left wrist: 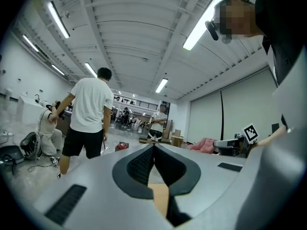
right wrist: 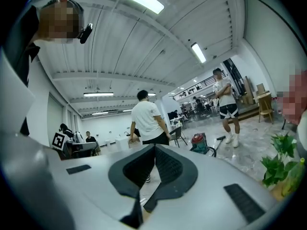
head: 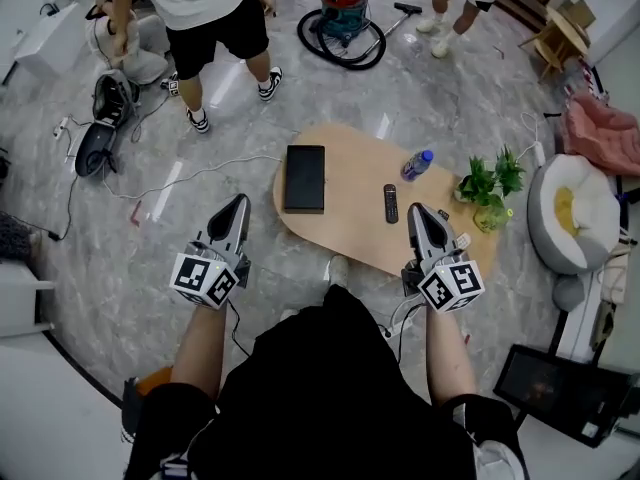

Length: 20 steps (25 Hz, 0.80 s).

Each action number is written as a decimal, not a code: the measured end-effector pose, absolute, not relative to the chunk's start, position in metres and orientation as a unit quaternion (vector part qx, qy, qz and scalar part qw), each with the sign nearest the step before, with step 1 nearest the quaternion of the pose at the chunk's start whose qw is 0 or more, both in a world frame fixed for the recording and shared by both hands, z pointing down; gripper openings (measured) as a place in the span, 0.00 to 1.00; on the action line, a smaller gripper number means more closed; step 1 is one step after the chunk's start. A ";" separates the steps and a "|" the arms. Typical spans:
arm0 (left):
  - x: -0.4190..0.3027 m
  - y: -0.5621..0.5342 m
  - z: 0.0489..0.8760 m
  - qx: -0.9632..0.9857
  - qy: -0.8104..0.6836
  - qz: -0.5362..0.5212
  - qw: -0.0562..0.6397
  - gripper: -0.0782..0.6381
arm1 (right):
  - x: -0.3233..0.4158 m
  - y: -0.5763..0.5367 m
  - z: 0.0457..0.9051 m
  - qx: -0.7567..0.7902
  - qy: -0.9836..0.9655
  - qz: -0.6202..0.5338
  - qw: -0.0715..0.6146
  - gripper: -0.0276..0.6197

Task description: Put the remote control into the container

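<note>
Remote control [head: 391, 204]: laid flat on table [head: 345, 240], untouched.
Container [head: 304, 178]: probably the black box nearby.
Left gripper [head: 240, 201], right gripper [head: 415, 211]: clenched, empty, held short for approach.

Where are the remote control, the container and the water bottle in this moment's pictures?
remote control [head: 391, 204]: head view, middle of its dark body.
container [head: 304, 178]: head view, centre of its black top face.
water bottle [head: 416, 165]: head view, middle of its body, just off the blue cap.
</note>
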<state>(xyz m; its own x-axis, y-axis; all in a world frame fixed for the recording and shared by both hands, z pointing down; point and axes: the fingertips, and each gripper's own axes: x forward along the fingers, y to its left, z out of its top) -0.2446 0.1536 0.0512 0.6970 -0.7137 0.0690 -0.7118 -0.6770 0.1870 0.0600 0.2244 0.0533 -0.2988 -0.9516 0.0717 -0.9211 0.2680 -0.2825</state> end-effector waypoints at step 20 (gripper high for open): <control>-0.185 0.059 0.141 0.879 -0.451 0.055 0.141 0.12 | 0.062 0.087 0.159 -0.454 0.871 -0.180 -0.057 0.06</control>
<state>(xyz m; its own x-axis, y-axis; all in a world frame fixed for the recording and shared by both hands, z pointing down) -0.1846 0.0594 0.1409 0.5864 -0.7783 0.2247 -0.8095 -0.5526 0.1984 0.0620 0.0872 0.1585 -0.5818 -0.7696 0.2632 -0.8109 0.5237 -0.2612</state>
